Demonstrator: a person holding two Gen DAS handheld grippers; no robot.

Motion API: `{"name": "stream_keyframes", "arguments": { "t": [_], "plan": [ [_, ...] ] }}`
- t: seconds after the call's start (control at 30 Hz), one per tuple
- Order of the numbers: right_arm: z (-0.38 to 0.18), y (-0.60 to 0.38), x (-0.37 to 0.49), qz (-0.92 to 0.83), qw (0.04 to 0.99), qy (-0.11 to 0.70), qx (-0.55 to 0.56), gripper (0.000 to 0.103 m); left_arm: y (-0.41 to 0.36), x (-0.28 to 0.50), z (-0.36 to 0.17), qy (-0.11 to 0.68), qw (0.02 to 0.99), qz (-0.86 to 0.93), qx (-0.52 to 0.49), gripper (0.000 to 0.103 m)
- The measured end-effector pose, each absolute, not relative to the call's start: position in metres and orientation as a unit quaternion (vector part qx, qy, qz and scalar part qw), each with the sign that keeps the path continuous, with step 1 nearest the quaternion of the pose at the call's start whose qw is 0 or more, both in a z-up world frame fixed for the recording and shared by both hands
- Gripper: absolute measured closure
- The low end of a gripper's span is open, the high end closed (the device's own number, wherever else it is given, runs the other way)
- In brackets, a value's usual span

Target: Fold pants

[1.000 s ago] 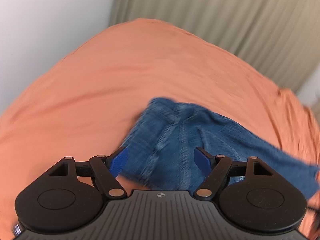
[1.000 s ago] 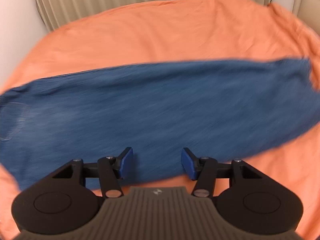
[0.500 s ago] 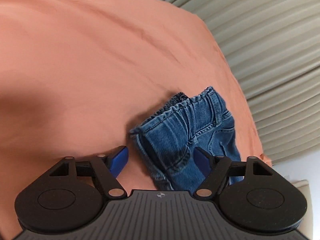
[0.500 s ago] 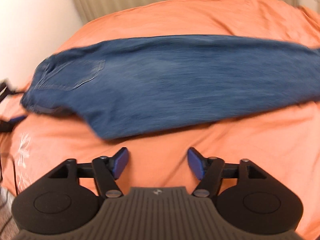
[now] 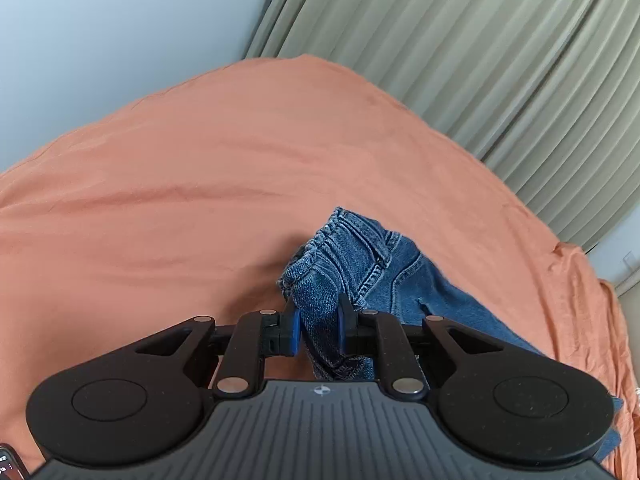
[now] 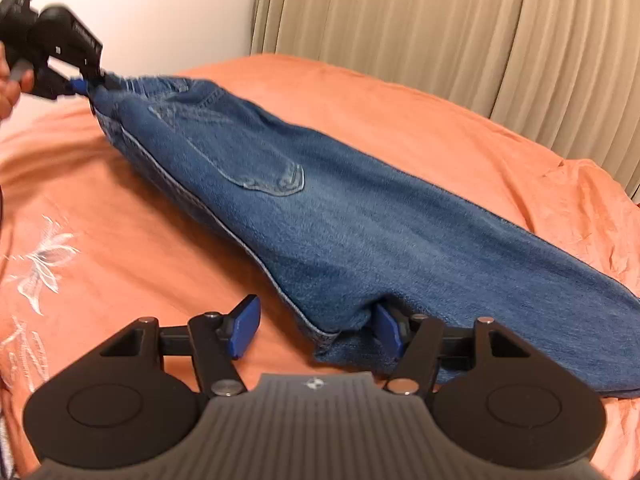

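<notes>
Blue denim pants (image 6: 340, 216) lie stretched across an orange bed, folded lengthwise, a back pocket facing up. My left gripper (image 5: 318, 326) is shut on the bunched waistband (image 5: 320, 312) and lifts that end a little. It also shows at the far left of the right wrist view (image 6: 80, 84). My right gripper (image 6: 316, 326) is open, low over the sheet. Its jaws stand on either side of the near edge of the pants around the crotch fold, and the right fingertip (image 6: 386, 328) touches the denim.
An orange sheet (image 6: 400, 112) with white embroidery (image 6: 44, 256) covers the bed. Pleated beige curtains (image 6: 440, 32) and a pale wall (image 5: 100, 28) stand behind it. The sheet is rumpled at the far right (image 6: 600, 208).
My left gripper has shut on the waistband and raised it. My right gripper has moved in low to the near edge of the pants, which now lie diagonally.
</notes>
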State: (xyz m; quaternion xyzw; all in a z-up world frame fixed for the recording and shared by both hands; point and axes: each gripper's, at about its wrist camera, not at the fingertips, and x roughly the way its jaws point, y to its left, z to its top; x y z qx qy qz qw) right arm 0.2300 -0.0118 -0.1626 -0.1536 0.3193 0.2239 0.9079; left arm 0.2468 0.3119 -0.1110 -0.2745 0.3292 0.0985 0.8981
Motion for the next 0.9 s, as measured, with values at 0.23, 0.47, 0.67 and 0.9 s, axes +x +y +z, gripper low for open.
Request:
{"name": "stream_keyframes", "arguments": {
  "t": [0.23,0.47,0.67,0.9],
  "plan": [
    [-0.144,-0.022,0.216,0.223,0.91,0.323,-0.135,0.091,0.317,0.239,-0.098,0.356,0.904,0.091,-0.221,0.085],
    [-0.124,-0.029,0.202,0.264,0.893,0.359,-0.069,0.102,0.317,0.23,-0.064,0.386,0.903,0.104,-0.154,0.085],
    [-0.172,-0.02,0.207,0.257,0.869,0.42,-0.049,0.102,0.326,0.236,-0.115,0.453,0.868,0.133,-0.153,0.085],
    [-0.164,-0.026,0.204,0.258,0.861,0.435,-0.051,0.096,0.331,0.249,-0.122,0.509,0.84,0.123,-0.139,0.061]
  ]
}}
